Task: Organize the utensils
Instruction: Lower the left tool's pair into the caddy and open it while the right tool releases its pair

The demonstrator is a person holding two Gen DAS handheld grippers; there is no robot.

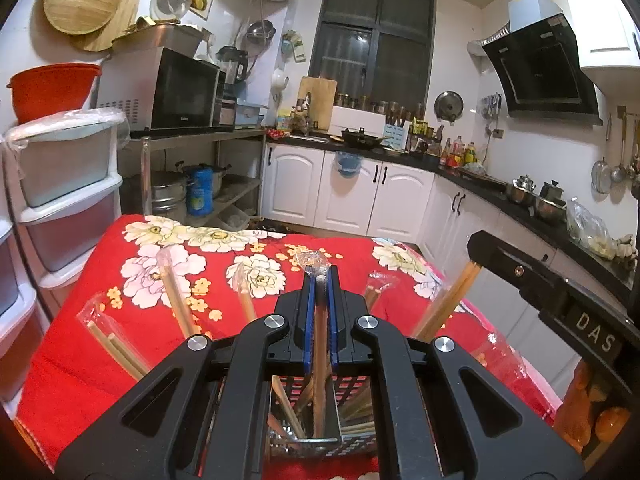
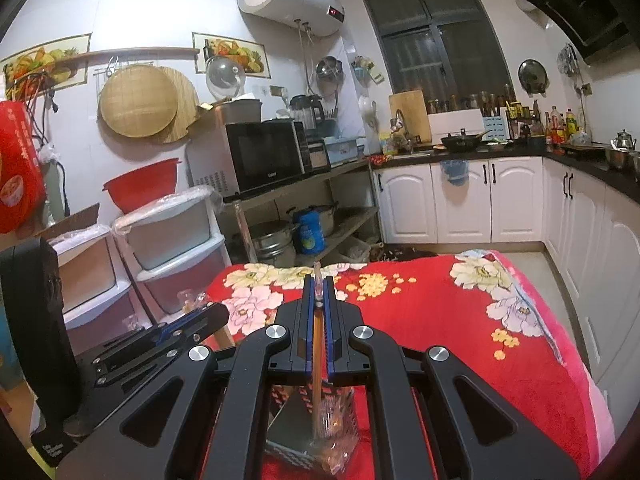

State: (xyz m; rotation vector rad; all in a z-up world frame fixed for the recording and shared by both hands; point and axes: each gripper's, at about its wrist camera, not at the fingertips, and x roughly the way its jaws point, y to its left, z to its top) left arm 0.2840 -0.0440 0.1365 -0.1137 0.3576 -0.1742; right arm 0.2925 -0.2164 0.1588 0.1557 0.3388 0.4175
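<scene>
Gripping wrapped chopsticks, both the left gripper (image 1: 320,280) and "DAS"-lettered right gripper (image 2: 318,292) stand over the holder (image 1: 320,424).

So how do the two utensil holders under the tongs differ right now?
The holder under the left tongs is a black mesh basket crowded with wrapped chopsticks fanning outward; the holder under the right tongs is a grated holder with little beyond the one held pair. The left chopsticks are wrapped with a pale tip; the right chopsticks look yellowish. Both tongs are shut on upright chopsticks.

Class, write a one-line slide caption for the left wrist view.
Left gripper clamps wrapped chopsticks above a black mesh holder already holding several pairs.
</scene>
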